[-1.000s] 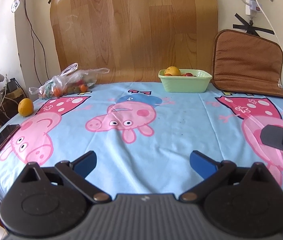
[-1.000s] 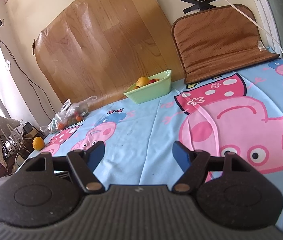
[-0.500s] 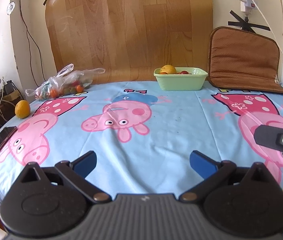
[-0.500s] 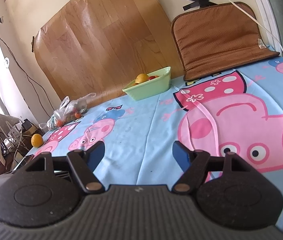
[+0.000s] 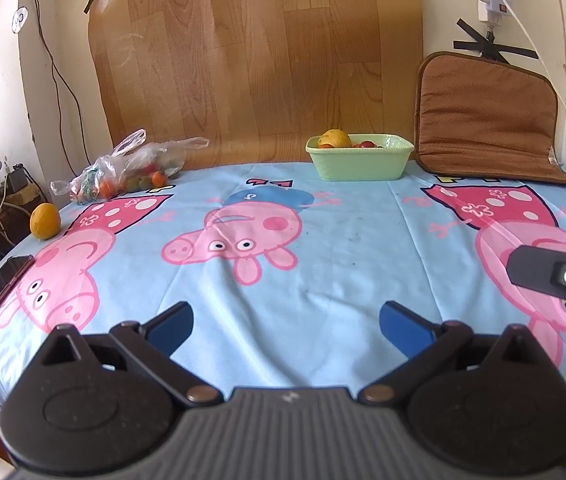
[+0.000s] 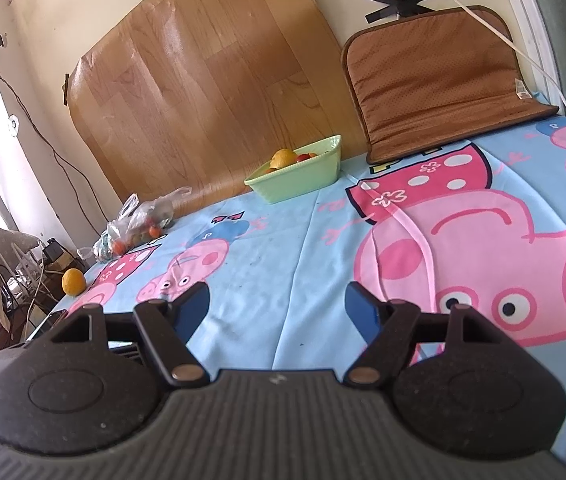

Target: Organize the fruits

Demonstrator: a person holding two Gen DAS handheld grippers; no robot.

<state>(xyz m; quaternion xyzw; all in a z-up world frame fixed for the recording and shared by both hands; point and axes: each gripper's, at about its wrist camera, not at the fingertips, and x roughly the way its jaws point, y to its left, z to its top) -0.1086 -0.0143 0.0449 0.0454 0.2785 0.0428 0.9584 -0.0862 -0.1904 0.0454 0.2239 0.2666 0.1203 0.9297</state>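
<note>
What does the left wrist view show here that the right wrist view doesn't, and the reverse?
Only the left wrist view shows the open left gripper and the right gripper's black body at its edge. Only the right wrist view shows the open right gripper. Both show the green basin holding fruit, the plastic bag of fruit, the loose orange and the brown cushion.

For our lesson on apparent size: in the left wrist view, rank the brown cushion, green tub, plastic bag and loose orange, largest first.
1. brown cushion
2. plastic bag and green tub: too alike to rank
3. loose orange
</note>
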